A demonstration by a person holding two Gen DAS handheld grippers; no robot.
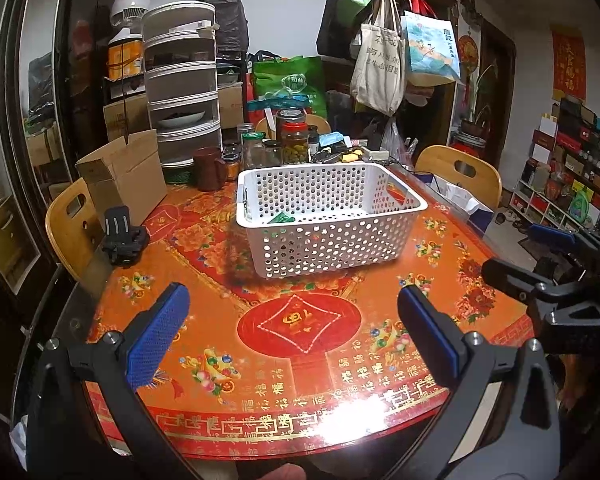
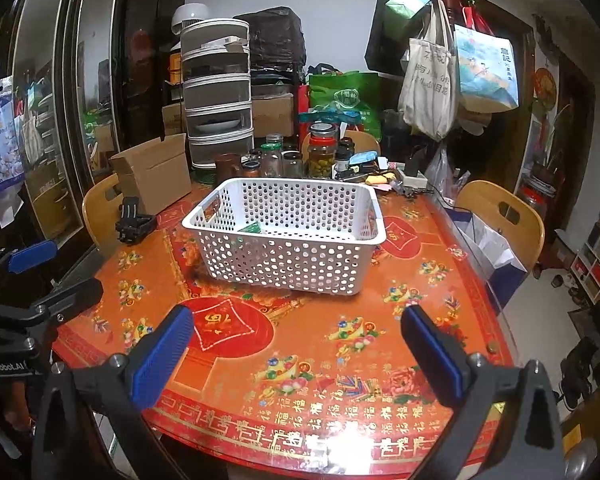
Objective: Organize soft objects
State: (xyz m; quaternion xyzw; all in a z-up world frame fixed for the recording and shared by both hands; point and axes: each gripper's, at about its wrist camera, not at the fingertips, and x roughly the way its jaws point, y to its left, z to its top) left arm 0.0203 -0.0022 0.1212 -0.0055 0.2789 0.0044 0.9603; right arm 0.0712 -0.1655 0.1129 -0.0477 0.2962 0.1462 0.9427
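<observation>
Basket on table — jars behind

The left gripper hovers spread wide above the orange patterned table, holding nothing. Straight ahead of it stands a white perforated basket, a green item inside; the right gripper shows off to its right
</observation>
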